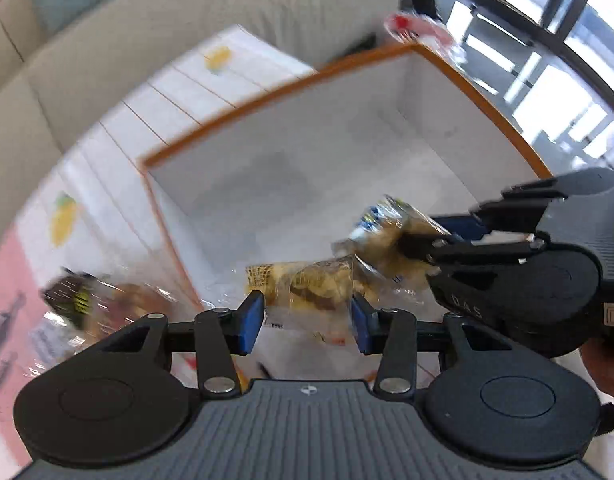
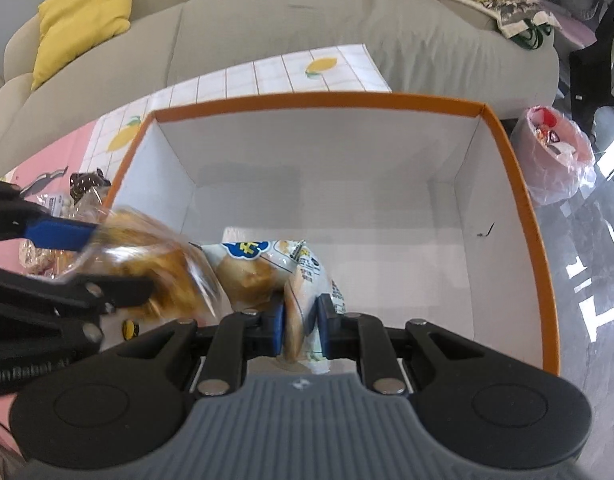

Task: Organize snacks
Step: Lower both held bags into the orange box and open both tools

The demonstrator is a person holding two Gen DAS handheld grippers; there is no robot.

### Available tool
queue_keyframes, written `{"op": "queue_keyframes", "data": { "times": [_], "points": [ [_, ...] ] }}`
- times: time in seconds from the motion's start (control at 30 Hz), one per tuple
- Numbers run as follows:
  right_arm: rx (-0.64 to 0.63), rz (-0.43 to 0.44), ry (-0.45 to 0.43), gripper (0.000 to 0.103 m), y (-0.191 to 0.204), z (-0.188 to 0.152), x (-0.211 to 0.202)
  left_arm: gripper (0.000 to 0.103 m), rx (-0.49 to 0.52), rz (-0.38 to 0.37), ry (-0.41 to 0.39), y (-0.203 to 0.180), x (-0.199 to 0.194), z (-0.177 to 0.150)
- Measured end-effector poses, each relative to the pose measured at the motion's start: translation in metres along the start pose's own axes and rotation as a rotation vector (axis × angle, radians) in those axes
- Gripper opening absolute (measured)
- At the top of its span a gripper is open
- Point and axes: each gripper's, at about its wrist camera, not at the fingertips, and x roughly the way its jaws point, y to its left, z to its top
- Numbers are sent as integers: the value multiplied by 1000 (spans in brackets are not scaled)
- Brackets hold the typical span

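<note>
My right gripper (image 2: 301, 326) clamps a white-printed bun packet (image 2: 307, 280). My left gripper (image 1: 307, 316) pinches a clear pastry packet (image 1: 315, 284) (golden contents) above the orange-rimmed box (image 2: 519, 184).

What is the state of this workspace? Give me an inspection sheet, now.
Surface: table cloth, white lemon-print grid, pink at the left.
Job's things: open white box with an orange rim; clear-wrapped pastry; blue-and-white bread packet; both packets are at the box's near end.
Clutter: more wrapped snacks on the cloth left of the box.
Grippers: left gripper grips the pastry; right gripper is shut on the bread packet.
Cables: nothing seen.
Surroundings: beige sofa, yellow cushion, pink bin on the floor.
</note>
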Motion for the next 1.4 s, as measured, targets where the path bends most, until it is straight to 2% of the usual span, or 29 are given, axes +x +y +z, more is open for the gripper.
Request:
{"op": "queue_keyframes", "data": {
  "times": [0.1,0.27,0.33,0.57,0.77,0.83,0.93,1.07,1.13,1.23,1.33,1.4],
  "points": [
    [-3,14,18,14,-2,-2,3,50,10,35,22,-2,12,-1],
    [-6,26,53,14,2,-5,11,52,38,46,52,-6,15,2],
    [-2,35,66,14,4,-5,13,60,62,53,81,-9,16,5],
    [25,45,85,18,4,-4,15,65,32,48,84,-2,10,-1],
    [30,37,74,27,8,-6,7,72,24,30,37,3,-8,-8],
    [34,25,69,35,9,-6,4,76,11,15,20,4,-15,-10],
    [37,7,56,45,10,-7,-2,77,-2,-1,-7,5,-27,-13],
    [42,-21,0,45,11,-6,-17,77,-43,-27,-92,12,-50,-21],
    [39,16,-29,45,14,-5,-28,77,-95,-37,-142,20,-63,-26],
    [38,113,-48,44,23,-4,-37,76,-181,-4,-206,32,-77,-36],
    [20,162,-33,40,36,-4,-33,75,-258,41,-222,46,-81,-46],
    [24,162,-18,35,44,-4,-24,74,-307,40,-229,55,-82,-55]
  ]
}}
